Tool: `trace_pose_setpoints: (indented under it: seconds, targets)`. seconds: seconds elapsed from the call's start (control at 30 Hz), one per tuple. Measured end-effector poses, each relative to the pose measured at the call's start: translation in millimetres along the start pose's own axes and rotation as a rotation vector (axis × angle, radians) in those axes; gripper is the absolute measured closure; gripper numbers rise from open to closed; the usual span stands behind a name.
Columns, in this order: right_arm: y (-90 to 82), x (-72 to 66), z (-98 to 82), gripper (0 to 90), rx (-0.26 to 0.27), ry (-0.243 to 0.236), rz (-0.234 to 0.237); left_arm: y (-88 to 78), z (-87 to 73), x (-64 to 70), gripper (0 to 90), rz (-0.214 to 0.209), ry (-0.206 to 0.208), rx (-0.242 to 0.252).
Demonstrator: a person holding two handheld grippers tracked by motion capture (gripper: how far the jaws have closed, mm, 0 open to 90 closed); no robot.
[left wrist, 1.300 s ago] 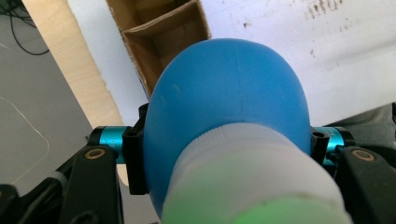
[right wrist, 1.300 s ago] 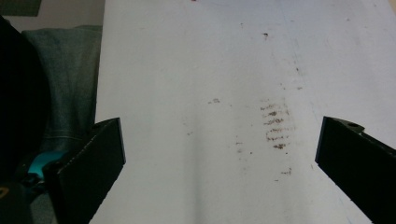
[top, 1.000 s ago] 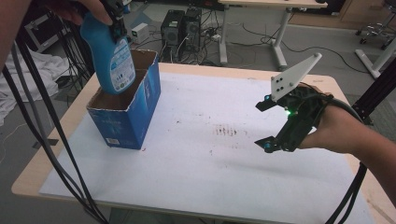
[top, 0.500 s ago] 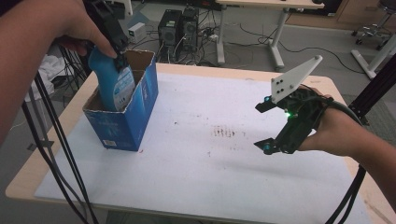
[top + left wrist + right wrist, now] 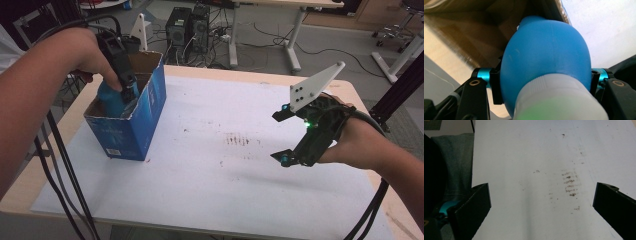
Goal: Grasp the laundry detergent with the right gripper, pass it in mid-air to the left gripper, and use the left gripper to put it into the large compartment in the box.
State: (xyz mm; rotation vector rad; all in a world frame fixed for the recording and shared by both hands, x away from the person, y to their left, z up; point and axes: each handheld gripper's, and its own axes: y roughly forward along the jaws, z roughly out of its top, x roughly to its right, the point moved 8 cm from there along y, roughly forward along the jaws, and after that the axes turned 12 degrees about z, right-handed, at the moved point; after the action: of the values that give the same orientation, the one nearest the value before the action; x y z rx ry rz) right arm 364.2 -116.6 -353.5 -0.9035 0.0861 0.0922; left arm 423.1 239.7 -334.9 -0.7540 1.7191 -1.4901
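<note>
Blue plastic is what the left gripper [image 5: 127,92] clamps: a blue bottle [image 5: 546,62] with a pale grey cap, pinched at its shoulders between the two black jaws in the left gripper view. From the high view the bottle [image 5: 112,100] sits down inside an open cardboard box [image 5: 145,117] with blue printed sides, its top just below the rim, and the gripper reaches in from above with the person's left hand [image 5: 82,52] around it. The box stands on the left part of a white sheet [image 5: 210,185] that covers the wooden table [image 5: 350,90].

Over the right half of the sheet the right gripper [image 5: 282,135] hangs in the air, well apart from the box, carried by the person's right hand [image 5: 360,145] and topped by its grey three-cornered plate. Its jaws stand wide apart with nothing between them; in the right gripper view they frame bare white sheet marked by a patch of brown smudges [image 5: 570,183], which lies near the middle of the sheet in the high view.
</note>
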Motion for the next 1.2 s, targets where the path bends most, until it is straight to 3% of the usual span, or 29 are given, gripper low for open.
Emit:
trace_pose_setpoints:
  seconds: [0.13,0.27,0.43,0.7,1.2]
  targets:
    - [0.8,0.0,0.5,0.7,-0.002,-0.004,0.002,10.2,-0.3,2.6,38.1,0.016,0.115,0.023]
    - [2.0,-0.2,1.6,0.7,-0.004,-0.006,0.002,17.5,-0.8,3.2,38.1,0.023,0.184,0.03]
    - [3.4,-0.8,2.3,0.7,-0.005,-0.007,0.003,26.6,-1.0,2.2,38.0,0.029,0.23,0.049]
    - [4.6,-0.6,2.3,0.7,-0.01,-0.003,0.004,35.9,1.7,1.5,37.9,0.025,0.256,0.089]
    - [4.2,-0.5,0.7,0.7,-0.009,0.001,0.005,34.5,3.3,1.2,35.6,0.014,0.245,0.065]
